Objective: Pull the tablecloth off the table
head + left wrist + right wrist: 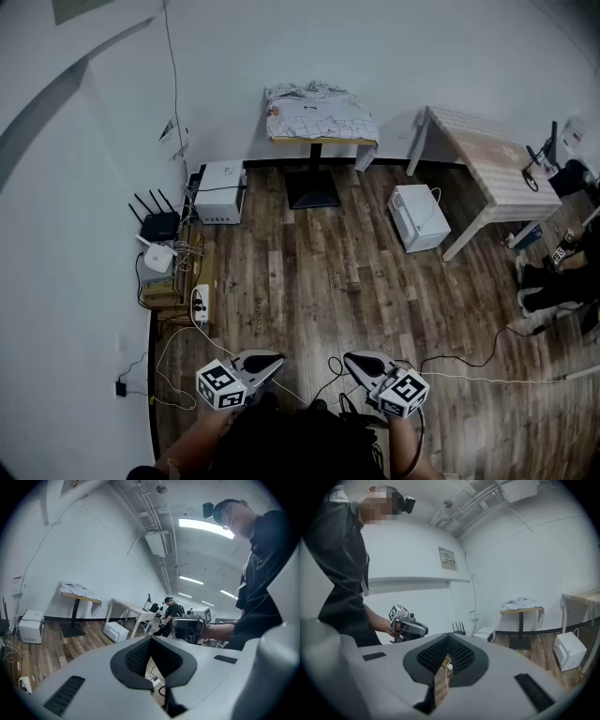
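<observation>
The tablecloth (pixel 323 114) is crumpled white cloth; the floor (pixel 319 272) is dark, matt, grained wood planking.

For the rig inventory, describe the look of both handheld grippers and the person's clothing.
The pale grey plastic left gripper and the matching right gripper each taper to a blunt nose. Each carries a white cube with black square markers and black ribbed pads lining its jaws. The person wears a black top.
</observation>
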